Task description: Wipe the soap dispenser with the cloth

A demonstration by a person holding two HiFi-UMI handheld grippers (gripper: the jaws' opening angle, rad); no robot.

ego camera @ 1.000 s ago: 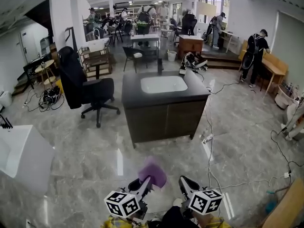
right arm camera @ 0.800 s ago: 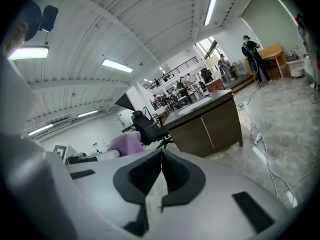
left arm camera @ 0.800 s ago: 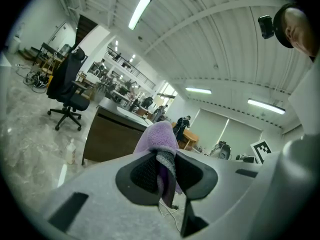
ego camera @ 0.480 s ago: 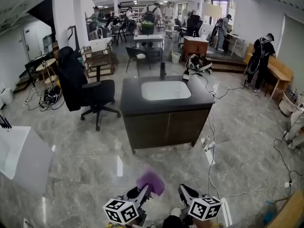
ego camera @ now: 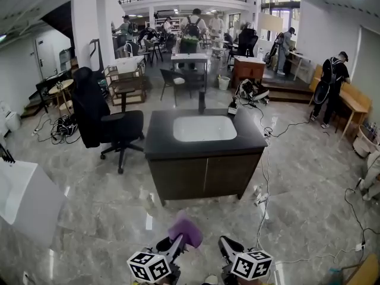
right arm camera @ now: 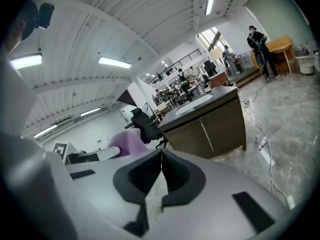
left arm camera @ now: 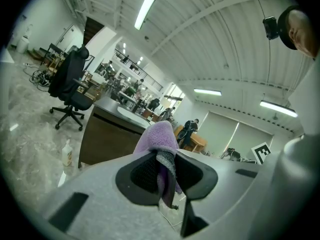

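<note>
Now, purple cloth (left arm camera: 160,136) is clamped in L gripper (left arm camera: 163,170); R gripper (right arm camera: 161,172) is closed, empty. Soap dispenser (ego camera: 233,107), far right on sink cabinet (ego camera: 178,174), is best approached cloth-first.

Soap dispenser (ego camera: 233,107): tiny, no detail vis.

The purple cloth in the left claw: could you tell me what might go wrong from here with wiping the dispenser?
1. The purple cloth is pinched by one narrow fold in the left claw, with most of it bunched above; it may slip out under rubbing.
2. The soap dispenser stands near the counter's far corner; a push could topple it, and the right claw is shut and empty.
3. A power strip and cables lie on the floor beside the cabinet: a tripping hazard.
</note>
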